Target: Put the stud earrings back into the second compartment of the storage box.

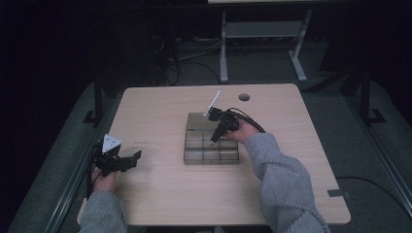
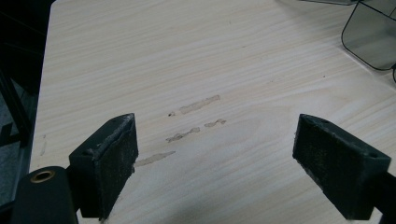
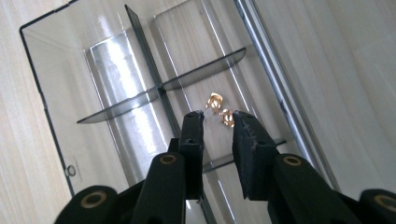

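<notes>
At the left of the table [image 1: 160,194], the left gripper [image 1: 137,155] rests low over bare wood, held by the person's left hand [image 1: 104,182]. In the left gripper view its jaws stand wide apart with nothing between them, and only scuffed marks [image 2: 194,121] on the tabletop lie ahead.

Toward the middle sits a clear plastic organiser box [image 1: 211,155], split by thin dividers [image 3: 159,88] into compartments. The right gripper [image 1: 212,141] dips into it from above, steered by the right hand [image 1: 243,131].

In the right gripper view, that gripper [image 3: 218,123] has its jaws a little apart, and they close on nothing. Just past the tips, on the floor of one compartment, lie two small gold pieces [image 3: 220,109], probably earrings or rings, though they are too small to name for certain. They appear to lie free of the pads.

The risk from here is a poor pick. The pieces are tiny and lie flat on slick plastic, so the closing pads could slide over them or flick one across the compartment. The divider beside the left jaw could also catch it and shift the light box.
</notes>
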`<state>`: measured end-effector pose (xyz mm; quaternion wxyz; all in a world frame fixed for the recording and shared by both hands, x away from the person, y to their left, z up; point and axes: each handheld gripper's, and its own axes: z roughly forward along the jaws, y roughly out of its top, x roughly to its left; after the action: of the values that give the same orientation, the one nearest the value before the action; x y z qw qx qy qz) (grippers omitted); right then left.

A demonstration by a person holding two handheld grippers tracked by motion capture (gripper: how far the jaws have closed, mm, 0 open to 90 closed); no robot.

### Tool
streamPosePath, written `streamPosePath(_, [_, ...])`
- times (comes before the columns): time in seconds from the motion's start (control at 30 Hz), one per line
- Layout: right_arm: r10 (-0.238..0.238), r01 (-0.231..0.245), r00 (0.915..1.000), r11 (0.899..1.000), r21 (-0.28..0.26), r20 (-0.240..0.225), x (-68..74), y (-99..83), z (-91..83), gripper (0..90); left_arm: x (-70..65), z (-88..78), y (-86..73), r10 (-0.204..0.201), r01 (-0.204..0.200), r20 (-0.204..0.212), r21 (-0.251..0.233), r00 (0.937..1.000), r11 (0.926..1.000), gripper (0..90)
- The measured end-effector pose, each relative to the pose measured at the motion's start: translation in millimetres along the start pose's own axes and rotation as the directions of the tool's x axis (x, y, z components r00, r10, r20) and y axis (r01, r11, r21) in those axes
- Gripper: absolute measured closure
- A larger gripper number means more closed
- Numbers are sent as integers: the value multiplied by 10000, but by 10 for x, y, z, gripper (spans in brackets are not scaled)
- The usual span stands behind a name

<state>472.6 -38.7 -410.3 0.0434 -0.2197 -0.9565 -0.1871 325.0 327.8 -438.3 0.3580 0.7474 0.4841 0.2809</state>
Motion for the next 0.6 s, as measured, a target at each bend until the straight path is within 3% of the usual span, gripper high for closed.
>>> streamPosePath(0.6, [-40,50,9998,9987,-515,203,98,-203,-274,603,-5,-1,-1,91,-91,19,53,10000,9999,138])
